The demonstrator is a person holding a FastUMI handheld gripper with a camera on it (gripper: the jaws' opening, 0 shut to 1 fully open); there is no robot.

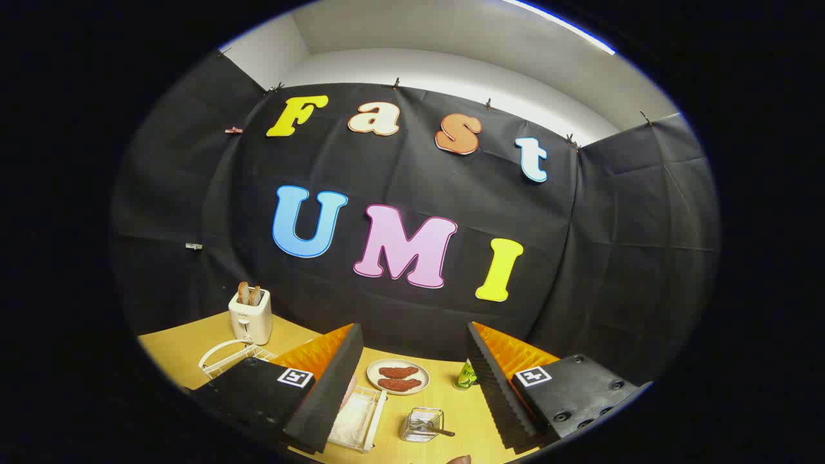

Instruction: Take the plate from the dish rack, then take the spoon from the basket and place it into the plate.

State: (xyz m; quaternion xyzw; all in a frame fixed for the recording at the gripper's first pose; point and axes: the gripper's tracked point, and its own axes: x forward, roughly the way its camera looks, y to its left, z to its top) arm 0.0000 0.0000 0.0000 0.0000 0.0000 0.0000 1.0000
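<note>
One wire dish rack (227, 358) sits low and left of the gripper (412, 380), just in front of the toaster (250, 316) and beyond the left finger, while the fingers stand spread wide, holding nothing, over the wooden table (180, 348).

Wooden table (451, 412) bearing toaster (250, 316), plate (398, 376), basket (423, 425), can (465, 376).

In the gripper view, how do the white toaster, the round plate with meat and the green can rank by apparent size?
1. white toaster and round plate with meat: alike, unsure.
2. green can, partly hidden behind a finger.
Open gripper holds nothing.
</note>
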